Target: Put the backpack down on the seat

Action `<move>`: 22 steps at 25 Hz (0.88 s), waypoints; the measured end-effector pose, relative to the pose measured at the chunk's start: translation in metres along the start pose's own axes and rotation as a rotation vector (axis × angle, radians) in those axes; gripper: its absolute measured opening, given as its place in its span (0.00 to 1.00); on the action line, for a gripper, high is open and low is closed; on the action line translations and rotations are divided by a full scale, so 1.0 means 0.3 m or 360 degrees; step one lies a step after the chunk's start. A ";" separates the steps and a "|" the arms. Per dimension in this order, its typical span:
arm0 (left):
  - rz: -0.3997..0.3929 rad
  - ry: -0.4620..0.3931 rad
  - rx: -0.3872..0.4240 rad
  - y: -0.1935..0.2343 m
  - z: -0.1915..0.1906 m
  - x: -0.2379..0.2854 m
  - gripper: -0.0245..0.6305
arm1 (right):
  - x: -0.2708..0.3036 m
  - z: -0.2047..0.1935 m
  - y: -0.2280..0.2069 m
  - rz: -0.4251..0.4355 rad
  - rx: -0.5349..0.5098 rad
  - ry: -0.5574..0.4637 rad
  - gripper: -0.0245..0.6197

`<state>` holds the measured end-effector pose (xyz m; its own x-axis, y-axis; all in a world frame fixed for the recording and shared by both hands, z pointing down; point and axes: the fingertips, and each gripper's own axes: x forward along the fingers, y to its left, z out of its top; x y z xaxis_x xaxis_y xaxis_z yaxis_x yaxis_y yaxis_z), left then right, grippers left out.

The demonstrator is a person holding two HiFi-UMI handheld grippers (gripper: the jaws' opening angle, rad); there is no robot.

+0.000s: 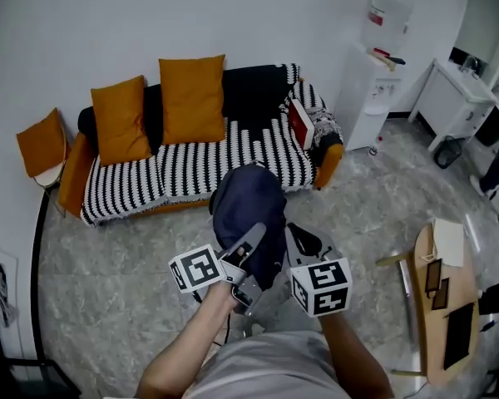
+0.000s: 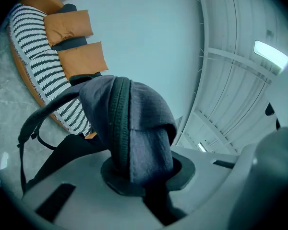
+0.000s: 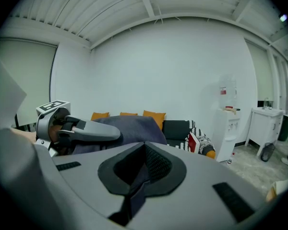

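A dark navy backpack (image 1: 248, 208) hangs in the air in front of the black-and-white striped sofa seat (image 1: 191, 169). My left gripper (image 1: 251, 243) is shut on a thick fold of the backpack (image 2: 144, 128) beside its zip; a strap dangles toward the floor. My right gripper (image 1: 303, 241) is close on the right of the bag. In the right gripper view its jaws (image 3: 141, 169) are shut with a thin strip of dark blue fabric pinched between them. The backpack (image 3: 129, 127) bulges just behind, with the left gripper (image 3: 81, 131) at its side.
Orange cushions (image 1: 191, 98) lean on the sofa back and a red item (image 1: 300, 123) lies at its right end. A water dispenser (image 1: 374, 81) and a white cabinet (image 1: 457, 98) stand to the right. A wooden table (image 1: 445, 306) is near right. A small orange-cushioned chair (image 1: 43, 148) sits left.
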<state>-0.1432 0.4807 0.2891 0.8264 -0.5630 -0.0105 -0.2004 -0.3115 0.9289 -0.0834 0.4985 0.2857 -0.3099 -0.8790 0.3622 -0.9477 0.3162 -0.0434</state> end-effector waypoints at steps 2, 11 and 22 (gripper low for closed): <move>0.0010 0.0003 0.0001 0.017 0.021 0.024 0.11 | 0.036 0.008 -0.017 0.0010 0.0007 -0.0002 0.04; 0.0075 -0.0030 -0.0018 0.120 0.147 0.217 0.11 | 0.248 0.057 -0.175 0.0069 0.0015 0.0011 0.04; 0.0152 -0.0072 -0.0042 0.206 0.304 0.532 0.11 | 0.481 0.163 -0.460 0.0101 0.0005 0.0010 0.04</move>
<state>-0.0718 0.3017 0.3112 0.7793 -0.6236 0.0625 -0.2629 -0.2348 0.9358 -0.0011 0.3107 0.2983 -0.3688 -0.8550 0.3647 -0.9264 0.3700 -0.0696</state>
